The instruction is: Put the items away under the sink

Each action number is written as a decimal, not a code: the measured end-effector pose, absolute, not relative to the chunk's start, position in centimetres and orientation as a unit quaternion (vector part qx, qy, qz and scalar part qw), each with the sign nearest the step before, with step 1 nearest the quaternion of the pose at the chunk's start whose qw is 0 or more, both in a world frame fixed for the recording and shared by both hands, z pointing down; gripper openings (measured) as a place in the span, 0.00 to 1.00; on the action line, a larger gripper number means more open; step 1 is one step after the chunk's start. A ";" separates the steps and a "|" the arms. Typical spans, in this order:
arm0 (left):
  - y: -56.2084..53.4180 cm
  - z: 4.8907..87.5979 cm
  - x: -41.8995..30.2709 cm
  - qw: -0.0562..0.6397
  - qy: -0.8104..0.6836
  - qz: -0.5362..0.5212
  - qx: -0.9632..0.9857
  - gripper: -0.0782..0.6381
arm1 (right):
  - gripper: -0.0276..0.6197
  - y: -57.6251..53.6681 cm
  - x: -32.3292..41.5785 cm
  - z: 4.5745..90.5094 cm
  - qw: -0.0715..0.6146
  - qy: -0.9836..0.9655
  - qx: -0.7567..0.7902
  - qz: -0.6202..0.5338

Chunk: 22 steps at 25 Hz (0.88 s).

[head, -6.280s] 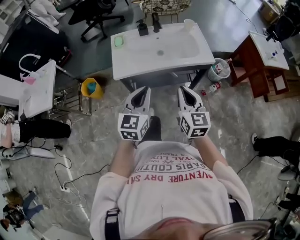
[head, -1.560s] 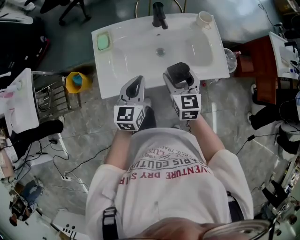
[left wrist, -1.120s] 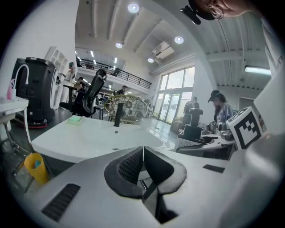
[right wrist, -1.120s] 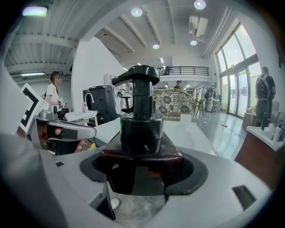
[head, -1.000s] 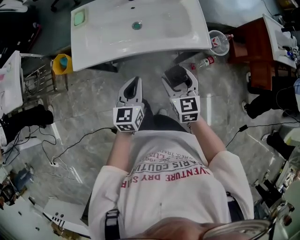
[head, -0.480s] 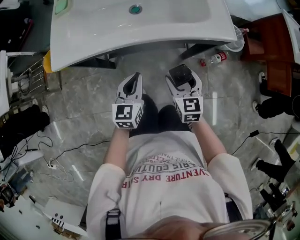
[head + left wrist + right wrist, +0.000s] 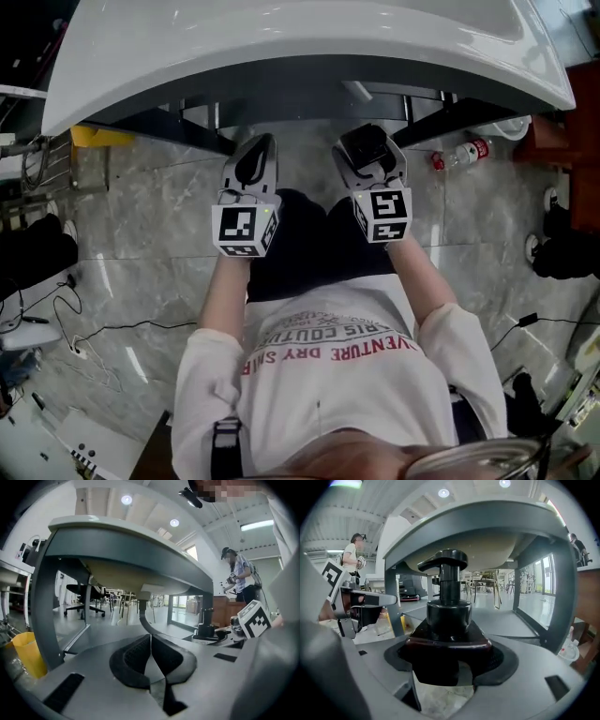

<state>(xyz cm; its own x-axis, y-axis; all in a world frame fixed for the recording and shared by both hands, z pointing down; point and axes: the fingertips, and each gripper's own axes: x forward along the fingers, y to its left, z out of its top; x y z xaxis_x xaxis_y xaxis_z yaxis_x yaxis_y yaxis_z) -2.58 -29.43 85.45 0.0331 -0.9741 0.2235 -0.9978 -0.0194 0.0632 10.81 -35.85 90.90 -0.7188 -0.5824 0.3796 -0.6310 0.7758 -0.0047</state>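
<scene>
Looking down through the head view, I see the white sink (image 7: 281, 42) filling the top of the frame, its dark underframe just above both tools. The right gripper (image 7: 367, 155), right of centre, is clamped on a black pump dispenser (image 7: 362, 142). The left gripper (image 7: 253, 159) sits beside it at centre left. A plastic bottle (image 7: 459, 154) lies on the floor at the right, and a yellow bin (image 7: 94, 137) peeks out at the left edge.

In the left gripper view, the jaws are pressed together at centre bottom with nothing between them. The basin's underside arches over the top, and a drain pipe (image 7: 140, 613) drops at centre.

In the right gripper view, the jaws grip the dispenser low on its body, with the pump head standing tall at centre, close under the basin. A frame leg (image 7: 562, 597) stands at the right.

My worry is that tall pump. If I push forward without dropping lower, I judge it could catch the basin edge or frame and twist the dispenser out of the grip. The low hold gives it leverage to tip.
</scene>
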 end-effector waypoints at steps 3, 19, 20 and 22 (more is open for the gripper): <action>-29.3 87.1 -5.3 0.099 -0.712 0.062 0.692 0.15 | 0.62 -36.5 8.6 92.1 0.178 -0.929 0.321 0.058; -29.8 90.2 -12.7 0.119 -0.720 0.057 0.681 0.15 | 0.62 -42.4 -3.9 93.7 0.175 -0.919 0.344 0.072; -29.9 90.4 -13.0 0.122 -0.720 0.056 0.681 0.15 | 0.62 -42.7 -4.4 93.6 0.176 -0.919 0.347 0.068; -30.0 90.9 -13.6 0.126 -0.721 0.054 0.679 0.15 | 0.62 -43.3 -5.2 93.6 0.177 -0.917 0.352 0.060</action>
<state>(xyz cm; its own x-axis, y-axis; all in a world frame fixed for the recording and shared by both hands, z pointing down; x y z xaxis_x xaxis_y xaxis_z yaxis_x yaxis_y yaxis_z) -13.59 -30.03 90.87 -0.0467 -0.9657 0.2555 -0.9931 0.0724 0.0922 -5.19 -43.29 93.63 -0.6896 -0.6239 0.3677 -0.6667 0.7452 0.0140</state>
